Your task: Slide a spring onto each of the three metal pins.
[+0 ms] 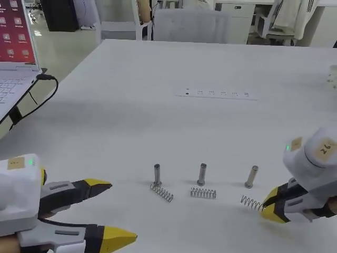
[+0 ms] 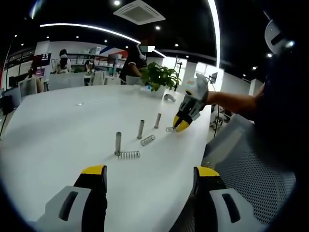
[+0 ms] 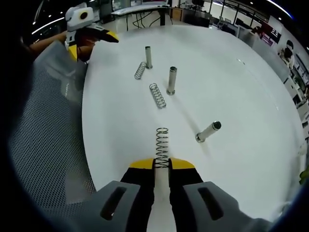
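Note:
Three metal pins stand upright in a row on the white table: left pin (image 1: 157,174), middle pin (image 1: 202,173), right pin (image 1: 251,176). A spring lies flat in front of each: left spring (image 1: 161,192), middle spring (image 1: 203,193), right spring (image 1: 251,202). My right gripper (image 1: 267,204) sits low on the table, shut on the near end of the right spring (image 3: 161,142), just beside the right pin (image 3: 208,131). My left gripper (image 1: 113,211) hovers at the lower left, open and holding nothing, well left of the left pin (image 2: 118,143).
A laptop (image 1: 13,58) with a black cable (image 1: 45,97) sits at the table's left edge. A flush power strip (image 1: 216,94) lies mid-table. Chairs (image 1: 189,23) stand beyond the far edge. A potted plant (image 2: 159,76) and people are in the background.

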A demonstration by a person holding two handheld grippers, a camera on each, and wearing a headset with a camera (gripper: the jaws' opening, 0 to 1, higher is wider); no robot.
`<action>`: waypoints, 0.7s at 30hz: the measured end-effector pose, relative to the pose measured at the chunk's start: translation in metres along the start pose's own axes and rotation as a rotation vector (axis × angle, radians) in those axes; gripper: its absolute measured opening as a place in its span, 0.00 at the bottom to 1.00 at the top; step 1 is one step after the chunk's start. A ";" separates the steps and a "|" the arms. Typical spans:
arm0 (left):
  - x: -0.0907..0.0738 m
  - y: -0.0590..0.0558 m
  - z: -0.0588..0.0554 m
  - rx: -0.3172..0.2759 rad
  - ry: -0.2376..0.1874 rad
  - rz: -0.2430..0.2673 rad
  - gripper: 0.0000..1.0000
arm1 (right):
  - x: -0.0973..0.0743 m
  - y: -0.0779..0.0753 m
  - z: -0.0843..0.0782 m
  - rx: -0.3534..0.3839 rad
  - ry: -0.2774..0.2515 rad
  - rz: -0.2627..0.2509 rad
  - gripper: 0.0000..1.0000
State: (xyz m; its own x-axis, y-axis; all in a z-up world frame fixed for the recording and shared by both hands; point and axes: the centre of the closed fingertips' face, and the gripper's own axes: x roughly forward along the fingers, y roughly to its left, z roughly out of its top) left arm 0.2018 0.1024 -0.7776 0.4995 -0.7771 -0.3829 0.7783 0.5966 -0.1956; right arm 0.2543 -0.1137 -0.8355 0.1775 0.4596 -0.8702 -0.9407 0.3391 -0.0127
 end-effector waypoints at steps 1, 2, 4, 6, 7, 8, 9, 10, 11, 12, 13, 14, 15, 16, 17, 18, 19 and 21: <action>0.001 -0.001 0.000 0.004 0.002 -0.007 0.68 | 0.000 0.001 0.001 -0.002 -0.001 0.002 0.08; 0.003 -0.003 0.001 0.010 0.007 -0.017 0.68 | 0.000 0.002 0.003 -0.007 -0.003 0.005 0.08; 0.006 -0.004 0.001 0.018 0.015 -0.028 0.67 | 0.000 0.004 0.008 -0.015 -0.006 0.007 0.08; 0.009 -0.006 0.003 0.033 0.021 -0.042 0.67 | 0.001 0.006 0.013 -0.021 -0.011 0.012 0.08; 0.011 -0.006 0.005 0.042 0.024 -0.049 0.67 | 0.000 0.007 0.017 -0.027 -0.013 0.014 0.08; 0.012 -0.006 0.007 0.047 0.025 -0.054 0.67 | 0.000 0.009 0.019 -0.031 -0.016 0.017 0.08; 0.013 -0.006 0.008 0.053 0.026 -0.059 0.67 | 0.001 0.010 0.021 -0.033 -0.018 0.022 0.08; 0.015 -0.006 0.010 0.063 0.027 -0.066 0.66 | 0.001 0.012 0.024 -0.038 -0.023 0.027 0.08; 0.017 -0.007 0.012 0.071 0.028 -0.072 0.66 | 0.001 0.013 0.027 -0.042 -0.025 0.030 0.08; 0.018 -0.007 0.014 0.080 0.027 -0.081 0.65 | 0.002 0.015 0.029 -0.049 -0.024 0.035 0.08; 0.020 -0.008 0.015 0.085 0.027 -0.087 0.64 | 0.002 0.016 0.030 -0.054 -0.024 0.038 0.08; 0.022 -0.008 0.016 0.091 0.028 -0.094 0.64 | 0.003 0.018 0.033 -0.062 -0.025 0.037 0.08; 0.023 -0.008 0.016 0.095 0.030 -0.099 0.63 | 0.003 0.019 0.035 -0.066 -0.026 0.040 0.08; 0.025 -0.009 0.017 0.103 0.036 -0.107 0.63 | 0.003 0.021 0.038 -0.072 -0.026 0.047 0.08; 0.026 -0.009 0.017 0.107 0.040 -0.112 0.63 | 0.003 0.022 0.040 -0.077 -0.027 0.047 0.08; 0.028 -0.011 0.018 0.118 0.041 -0.123 0.62 | 0.003 0.023 0.043 -0.083 -0.029 0.049 0.08; 0.029 -0.012 0.019 0.125 0.042 -0.133 0.61 | 0.004 0.024 0.044 -0.085 -0.031 0.053 0.08; 0.031 -0.014 0.022 0.133 0.037 -0.148 0.59 | 0.005 0.027 0.048 -0.093 -0.033 0.062 0.08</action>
State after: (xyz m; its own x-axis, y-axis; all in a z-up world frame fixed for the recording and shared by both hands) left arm 0.2152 0.0656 -0.7674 0.3634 -0.8450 -0.3924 0.8867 0.4429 -0.1324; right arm 0.2433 -0.0627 -0.8160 0.1260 0.5046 -0.8541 -0.9726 0.2325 -0.0061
